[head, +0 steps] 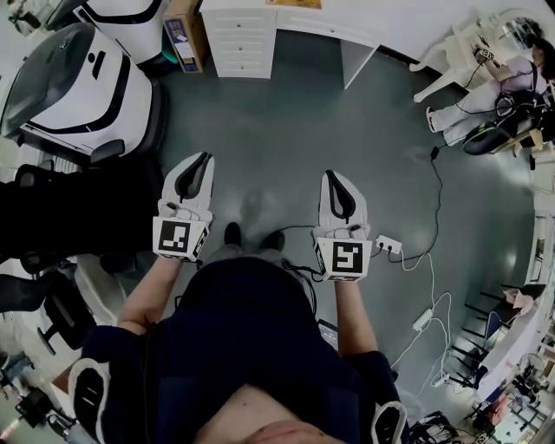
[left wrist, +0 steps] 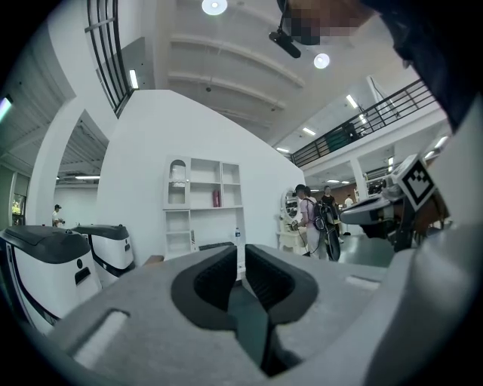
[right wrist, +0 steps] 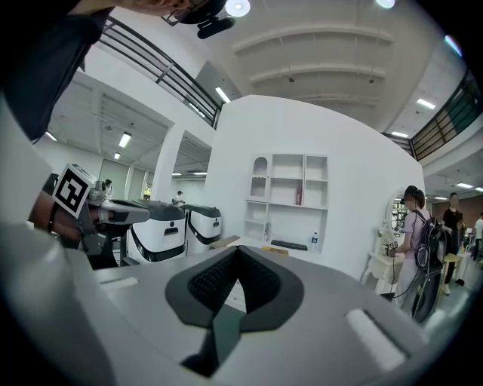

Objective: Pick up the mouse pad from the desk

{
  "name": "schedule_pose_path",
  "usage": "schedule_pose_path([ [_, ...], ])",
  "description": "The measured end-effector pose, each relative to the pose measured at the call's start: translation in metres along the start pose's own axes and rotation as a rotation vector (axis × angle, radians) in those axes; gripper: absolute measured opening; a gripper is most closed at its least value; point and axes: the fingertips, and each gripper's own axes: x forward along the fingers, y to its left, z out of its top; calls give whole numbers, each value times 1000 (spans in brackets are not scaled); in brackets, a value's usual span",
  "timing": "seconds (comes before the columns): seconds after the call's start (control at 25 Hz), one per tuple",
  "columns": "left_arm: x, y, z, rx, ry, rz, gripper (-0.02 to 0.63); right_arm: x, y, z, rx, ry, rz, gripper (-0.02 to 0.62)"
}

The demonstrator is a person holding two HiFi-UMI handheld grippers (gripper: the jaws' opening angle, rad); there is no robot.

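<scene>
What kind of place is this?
Probably a big indoor hall used as a robot lab or showroom: bulky white machines parked at one side, a white desk and shelf unit against a wall, power cables trailing over the grey floor.

From my station I count two white hand-held grippers with black jaw pads, the left gripper and the right gripper. I also count two cubes with black-and-white square markers, one per gripper. I see two large rounded white-and-black machines, two white power strips and two black shoes. There is one white chest of drawers. The left gripper view gives me one white open shelf unit, one red bottle on it, and two round ceiling lamps.
</scene>
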Motion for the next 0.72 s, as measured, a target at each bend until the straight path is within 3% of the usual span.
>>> schedule_pose_path([
  [0.32,34,-25,2,14,16,9,125,0,-38,-14,-11,8,27,0],
  [0.6,75,-47,14,11,-12,17,399,3,-70,-16,-49,6,95,0],
  [0.72,90,-51,19,18,-19,13,449,6,-81,-15,-44,3,102,0],
])
